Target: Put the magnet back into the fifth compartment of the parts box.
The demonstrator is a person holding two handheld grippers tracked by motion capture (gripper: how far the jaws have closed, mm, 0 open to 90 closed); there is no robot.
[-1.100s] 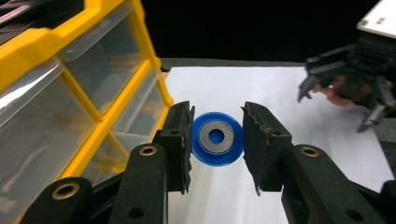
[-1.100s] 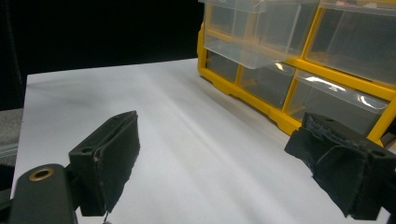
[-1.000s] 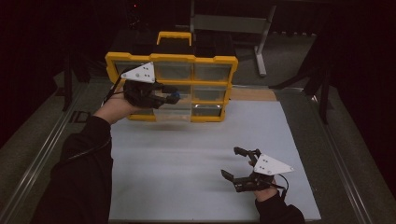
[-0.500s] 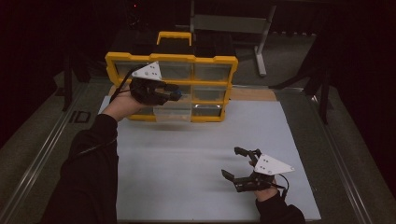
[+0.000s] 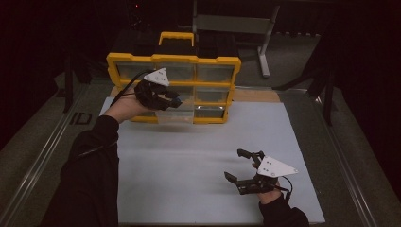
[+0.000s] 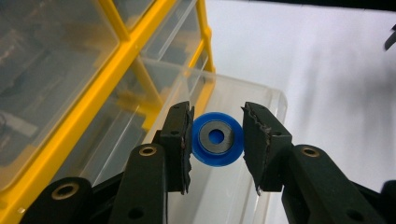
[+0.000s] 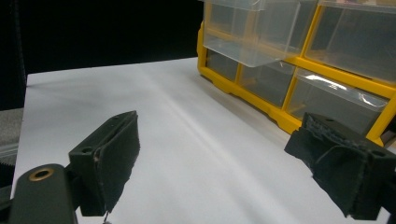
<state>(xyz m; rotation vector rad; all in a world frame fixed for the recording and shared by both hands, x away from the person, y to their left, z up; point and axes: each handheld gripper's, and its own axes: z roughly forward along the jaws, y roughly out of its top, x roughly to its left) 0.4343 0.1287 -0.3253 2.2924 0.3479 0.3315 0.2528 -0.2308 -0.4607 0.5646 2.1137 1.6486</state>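
Note:
A blue disc with a grey metal centre sits between the pads of my left gripper, which is shut on it. In the left gripper view the disc hangs over a clear drawer pulled out of a yellow-framed organizer. In the high view my left gripper is in front of the organizer, just above the pulled-out drawer. My right gripper rests open low over the white mat at the near right, with nothing between its jaws.
The organizer has several clear drawers, one of them sticking out in the right gripper view. Metal rails run along the table's sides. A grey stand is behind the organizer.
My left hand with the blue disc has shifted a little to the right and down, closer to the open drawer. The right gripper has stayed in place.

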